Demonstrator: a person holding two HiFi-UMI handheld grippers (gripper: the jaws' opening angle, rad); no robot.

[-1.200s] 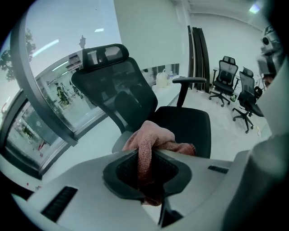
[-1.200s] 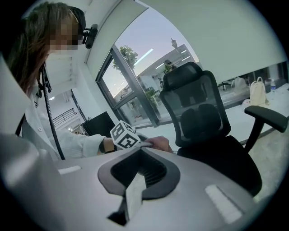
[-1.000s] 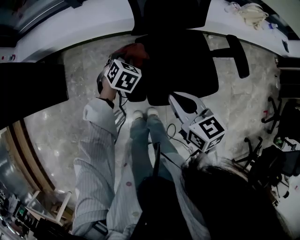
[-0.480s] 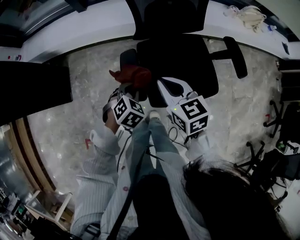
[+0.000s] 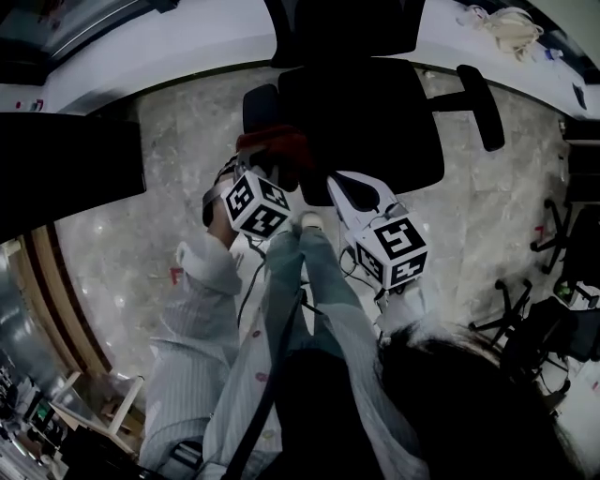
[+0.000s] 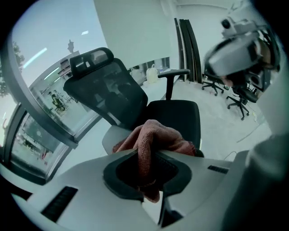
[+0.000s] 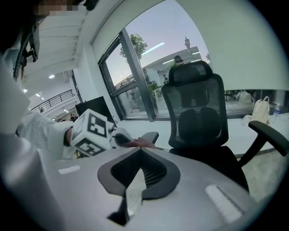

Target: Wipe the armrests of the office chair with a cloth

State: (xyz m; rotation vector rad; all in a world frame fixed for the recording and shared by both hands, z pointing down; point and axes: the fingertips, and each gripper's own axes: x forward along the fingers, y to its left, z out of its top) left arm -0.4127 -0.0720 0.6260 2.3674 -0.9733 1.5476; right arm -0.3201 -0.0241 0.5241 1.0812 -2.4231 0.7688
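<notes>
The black office chair [image 5: 361,122] stands in front of me, its left armrest [image 5: 258,108] and right armrest [image 5: 481,103] both in sight. My left gripper [image 5: 272,164] is shut on a red cloth [image 5: 277,148] at the near end of the left armrest. In the left gripper view the cloth [image 6: 151,144] bulges out between the jaws of the left gripper [image 6: 146,155], above the pale armrest [image 6: 113,135]. My right gripper [image 5: 330,178] hovers at the seat's front edge, shut and empty. In the right gripper view the right gripper [image 7: 141,153] faces the chair back [image 7: 194,108].
A white desk [image 5: 187,42] curves behind the chair, and a bag [image 5: 511,28] lies on it at the right. A dark monitor [image 5: 66,169] juts in at the left. More chair bases [image 5: 511,305] stand at the right. My legs and a cable [image 5: 300,281] are below.
The left gripper with the cloth has drawn back along the left armrest towards me, uncovering its far part. The right gripper swung in towards the seat front and stays near it.
</notes>
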